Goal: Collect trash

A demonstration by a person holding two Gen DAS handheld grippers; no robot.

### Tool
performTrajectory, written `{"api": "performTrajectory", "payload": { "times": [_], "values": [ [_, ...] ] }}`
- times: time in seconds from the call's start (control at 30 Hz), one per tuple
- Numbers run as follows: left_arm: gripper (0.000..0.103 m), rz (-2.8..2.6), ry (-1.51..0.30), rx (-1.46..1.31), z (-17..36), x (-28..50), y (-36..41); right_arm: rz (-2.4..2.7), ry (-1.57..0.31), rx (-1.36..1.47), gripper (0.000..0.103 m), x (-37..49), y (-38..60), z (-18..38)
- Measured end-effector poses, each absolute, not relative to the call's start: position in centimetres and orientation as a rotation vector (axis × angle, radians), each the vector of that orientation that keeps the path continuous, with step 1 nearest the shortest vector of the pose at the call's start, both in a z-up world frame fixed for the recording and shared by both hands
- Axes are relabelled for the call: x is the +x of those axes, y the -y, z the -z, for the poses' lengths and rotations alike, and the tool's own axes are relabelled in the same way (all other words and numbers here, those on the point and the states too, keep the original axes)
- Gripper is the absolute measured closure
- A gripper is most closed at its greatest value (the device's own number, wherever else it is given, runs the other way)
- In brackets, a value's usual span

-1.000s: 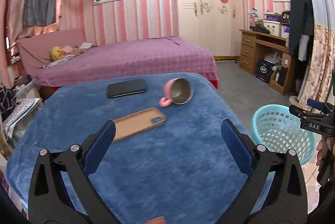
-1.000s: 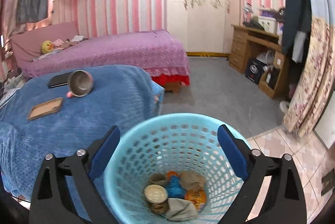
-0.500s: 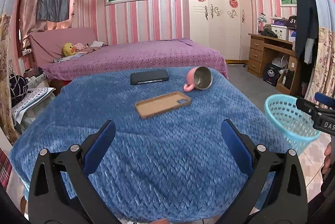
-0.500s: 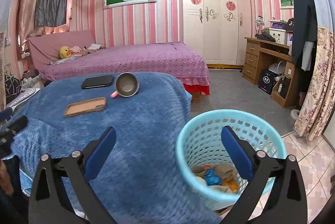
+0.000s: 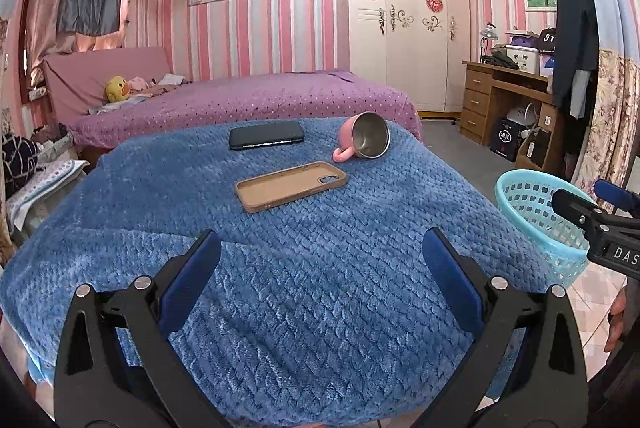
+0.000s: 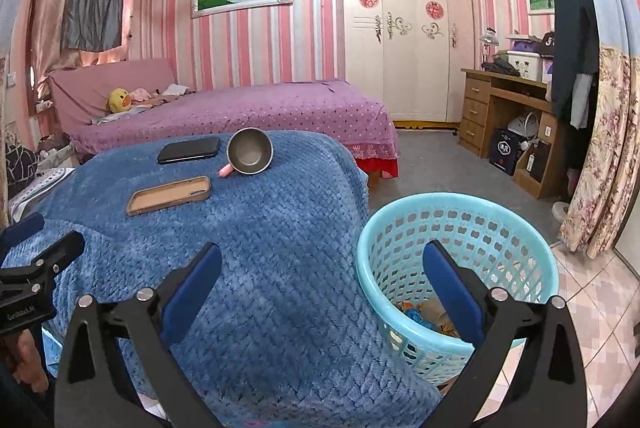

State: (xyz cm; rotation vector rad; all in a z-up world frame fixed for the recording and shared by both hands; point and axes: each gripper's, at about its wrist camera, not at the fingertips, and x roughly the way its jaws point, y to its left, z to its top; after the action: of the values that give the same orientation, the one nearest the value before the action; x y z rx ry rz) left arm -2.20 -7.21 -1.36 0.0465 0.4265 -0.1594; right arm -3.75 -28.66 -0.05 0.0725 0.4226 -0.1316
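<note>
A light blue plastic basket (image 6: 460, 228) stands on the floor to the right of the blue-blanketed table (image 6: 260, 268), with crumpled trash (image 6: 424, 312) in its bottom. The same basket (image 5: 532, 211) shows at the right of the left wrist view. My left gripper (image 5: 320, 264) hangs open above the table's near part, nothing between its fingers. My right gripper (image 6: 320, 276) is open too, over the table's right edge beside the basket rim. On the blanket lie a tan phone case (image 5: 290, 185), a black phone (image 5: 266, 139) and a tipped pink mug (image 5: 364, 141).
A purple bed (image 5: 248, 103) stands behind the table. A white wardrobe (image 6: 404, 39) and a wooden desk (image 6: 508, 123) line the far right wall. Flowered curtains (image 6: 600, 155) hang at the right. Grey floor (image 6: 432, 167) lies between bed and desk.
Both grippers have pulled back and risen. The right one has left its place over the basket, which now sits lower right. The table items look farther away.
</note>
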Motion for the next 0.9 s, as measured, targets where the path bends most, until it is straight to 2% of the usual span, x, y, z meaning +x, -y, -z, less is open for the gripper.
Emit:
{"api": "performTrajectory", "payload": {
  "times": [0.9],
  "values": [
    [0.005,0.172,-0.407,0.056,1.7,-0.9,7.7,0.155,-0.407,-0.004,0.005,-3.0,28.2,0.5]
  ]
}}
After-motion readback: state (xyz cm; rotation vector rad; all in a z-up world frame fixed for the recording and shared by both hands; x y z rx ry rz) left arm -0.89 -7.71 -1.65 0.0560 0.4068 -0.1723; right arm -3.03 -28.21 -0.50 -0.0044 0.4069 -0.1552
